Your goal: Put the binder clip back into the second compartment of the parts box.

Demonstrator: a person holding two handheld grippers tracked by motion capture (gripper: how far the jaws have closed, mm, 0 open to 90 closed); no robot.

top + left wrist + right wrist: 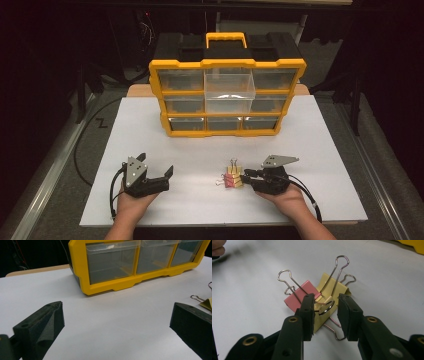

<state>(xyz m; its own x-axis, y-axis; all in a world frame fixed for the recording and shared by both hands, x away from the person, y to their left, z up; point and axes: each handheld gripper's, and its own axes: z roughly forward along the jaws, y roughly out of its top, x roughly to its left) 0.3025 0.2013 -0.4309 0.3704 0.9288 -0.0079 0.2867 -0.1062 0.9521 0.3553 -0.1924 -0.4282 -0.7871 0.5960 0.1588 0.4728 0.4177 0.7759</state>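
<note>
A small pile of binder clips (232,178) lies on the white board (320,165), at front centre. In the right gripper view I see a pink clip (298,296) and yellow clips (332,287) with wire handles. My right gripper (327,302) is open a little, its jaws straddling the wire loop of a yellow clip lying under the others, apparently without touching it. In the high view the right gripper (245,174) sits just right of the pile. My left gripper (156,164) is wide open over bare board at front left, nothing between its jaws.
A yellow-and-black organizer (227,95) with clear drawers stands at the back of the board. Its upper middle drawer (229,89) is pulled out toward me. From the left gripper (117,307), the organizer (112,286) is ahead and a yellow clip (207,302) at the right edge.
</note>
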